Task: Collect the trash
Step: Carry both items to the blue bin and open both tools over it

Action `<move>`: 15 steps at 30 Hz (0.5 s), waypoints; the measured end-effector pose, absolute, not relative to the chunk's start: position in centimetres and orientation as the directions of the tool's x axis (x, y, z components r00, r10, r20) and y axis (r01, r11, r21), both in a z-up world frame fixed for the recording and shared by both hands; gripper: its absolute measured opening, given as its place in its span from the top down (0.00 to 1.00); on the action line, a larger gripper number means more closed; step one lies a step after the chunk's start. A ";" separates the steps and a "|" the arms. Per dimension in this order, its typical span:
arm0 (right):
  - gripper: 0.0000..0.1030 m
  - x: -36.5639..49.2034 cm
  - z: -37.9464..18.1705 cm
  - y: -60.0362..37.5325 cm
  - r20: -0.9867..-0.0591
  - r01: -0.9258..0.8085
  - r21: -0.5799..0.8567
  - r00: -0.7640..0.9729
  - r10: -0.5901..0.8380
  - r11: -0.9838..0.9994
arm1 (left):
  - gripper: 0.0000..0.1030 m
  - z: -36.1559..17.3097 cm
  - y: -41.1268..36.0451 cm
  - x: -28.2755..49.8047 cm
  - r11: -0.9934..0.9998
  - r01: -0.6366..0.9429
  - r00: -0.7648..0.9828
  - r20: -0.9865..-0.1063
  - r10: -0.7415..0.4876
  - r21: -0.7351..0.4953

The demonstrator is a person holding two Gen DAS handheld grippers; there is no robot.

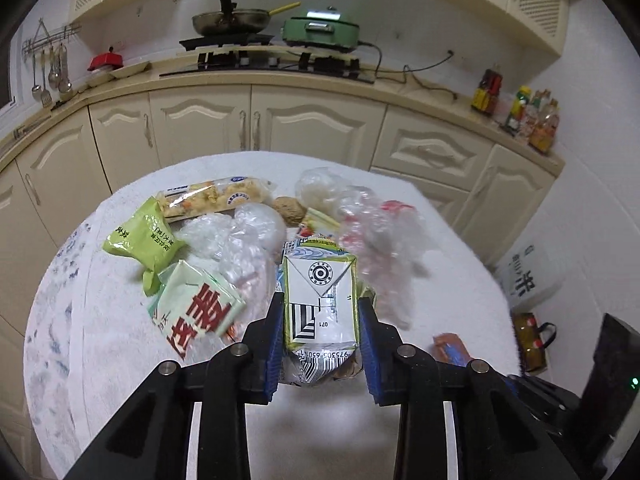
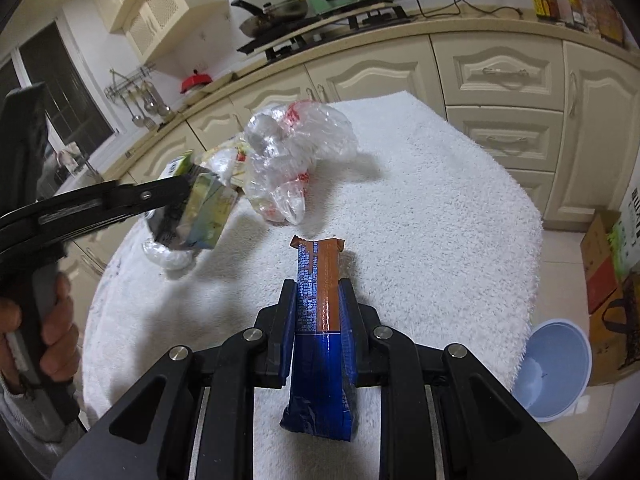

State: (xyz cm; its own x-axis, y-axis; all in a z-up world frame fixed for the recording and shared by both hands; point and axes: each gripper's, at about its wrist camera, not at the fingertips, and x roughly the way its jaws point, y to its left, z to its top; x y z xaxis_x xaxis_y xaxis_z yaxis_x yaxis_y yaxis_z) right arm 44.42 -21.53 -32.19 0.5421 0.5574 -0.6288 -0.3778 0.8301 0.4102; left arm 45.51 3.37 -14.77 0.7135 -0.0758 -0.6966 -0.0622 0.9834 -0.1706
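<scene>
My left gripper (image 1: pixel 320 300) is shut on a crushed green-and-white drink carton (image 1: pixel 320 300) and holds it above the white-towelled round table (image 1: pixel 120 340); carton and gripper also show in the right wrist view (image 2: pixel 208 208). My right gripper (image 2: pixel 319 284) is shut on a blue and brown snack wrapper (image 2: pixel 320 320), held over the table. More trash lies on the table: a green snack bag (image 1: pixel 140 240), a pale green packet with red characters (image 1: pixel 200 308), a noodle packet (image 1: pixel 212 198) and crumpled clear plastic bags (image 1: pixel 248 240) (image 2: pixel 296 156).
A light blue bin (image 2: pixel 554 368) stands on the floor right of the table. Cardboard boxes (image 2: pixel 604 256) sit beside it. Kitchen cabinets (image 1: pixel 260 124) and a stove with a pan (image 1: pixel 230 20) run behind the table.
</scene>
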 end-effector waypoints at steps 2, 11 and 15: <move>0.81 44.0 -31.8 -22.3 -0.609 -0.374 0.431 0.551 0.570 0.821 | 0.71 -14.0 3.0 43.8 0.984 -0.060 0.732 -0.677 -0.071 -0.168; 0.81 41.1 -29.7 -30.5 -0.532 -0.285 0.476 0.661 0.530 0.832 | 0.71 -11.5 -6.6 41.1 0.986 0.109 0.758 -0.632 -0.163 -0.123; 0.81 40.4 -30.6 -36.5 -0.556 -0.157 0.454 0.719 0.416 0.877 | 0.71 -12.9 -14.1 43.1 0.964 0.245 0.696 -0.674 -0.248 -0.101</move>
